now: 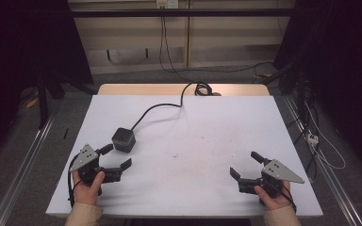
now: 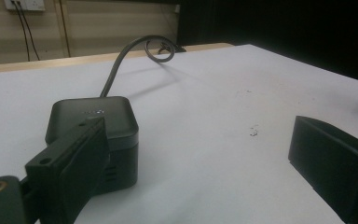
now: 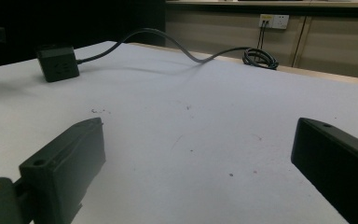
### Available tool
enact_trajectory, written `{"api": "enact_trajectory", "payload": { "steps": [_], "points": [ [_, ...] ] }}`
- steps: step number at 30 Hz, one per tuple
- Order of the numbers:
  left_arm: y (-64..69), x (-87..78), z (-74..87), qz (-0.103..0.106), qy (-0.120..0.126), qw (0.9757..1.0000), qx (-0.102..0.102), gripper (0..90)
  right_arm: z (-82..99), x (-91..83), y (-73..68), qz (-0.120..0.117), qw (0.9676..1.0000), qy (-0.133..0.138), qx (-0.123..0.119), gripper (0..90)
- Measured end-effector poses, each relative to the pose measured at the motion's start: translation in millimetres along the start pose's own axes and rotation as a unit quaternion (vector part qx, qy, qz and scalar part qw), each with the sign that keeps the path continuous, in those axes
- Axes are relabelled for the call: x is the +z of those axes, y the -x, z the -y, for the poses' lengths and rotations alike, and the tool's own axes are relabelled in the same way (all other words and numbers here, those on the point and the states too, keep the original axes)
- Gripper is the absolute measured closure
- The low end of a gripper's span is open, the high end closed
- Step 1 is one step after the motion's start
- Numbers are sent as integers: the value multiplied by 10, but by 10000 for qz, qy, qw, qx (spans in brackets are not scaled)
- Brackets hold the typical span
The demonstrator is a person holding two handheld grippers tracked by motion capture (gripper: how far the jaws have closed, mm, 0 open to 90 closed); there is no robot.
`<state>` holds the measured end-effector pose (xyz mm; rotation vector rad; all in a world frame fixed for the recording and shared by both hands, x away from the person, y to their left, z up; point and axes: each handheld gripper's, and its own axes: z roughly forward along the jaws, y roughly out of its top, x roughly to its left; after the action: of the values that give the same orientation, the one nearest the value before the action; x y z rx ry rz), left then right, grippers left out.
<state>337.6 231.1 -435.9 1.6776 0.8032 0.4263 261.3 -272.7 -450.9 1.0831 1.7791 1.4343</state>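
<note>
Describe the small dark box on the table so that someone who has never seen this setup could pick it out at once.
Start at the white table and look at its left half, just beyond the open left gripper. There sits the box, a dark grey cube with rounded corners. It is the one thing lying on the table top, and a dark cable runs from it to a coil at the far edge.

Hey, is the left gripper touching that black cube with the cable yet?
Cannot tell. In the high view the left gripper has one jaw tip right at the black cube; in the left gripper view that jaw overlaps it, hiding any gap.
</note>
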Motion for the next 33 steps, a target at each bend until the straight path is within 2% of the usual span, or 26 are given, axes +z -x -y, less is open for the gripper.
{"api": "enact_trajectory", "payload": {
  "steps": [11,23,28,33],
  "points": [
    [-14,-14,-15,-21,50,10000,11,48,-17,21,-10,-13,10000,43,-25,22],
    [-58,5,-51,-11,124,9998,-141,40,-24,32,-8,5,10000,45,-40,21],
    [-69,35,-102,100,104,9998,-129,40,-25,32,-2,15,10000,50,-42,22],
    [-73,50,-131,87,82,9998,-145,40,-29,28,-1,27,10000,65,-23,22]
  ]
}}
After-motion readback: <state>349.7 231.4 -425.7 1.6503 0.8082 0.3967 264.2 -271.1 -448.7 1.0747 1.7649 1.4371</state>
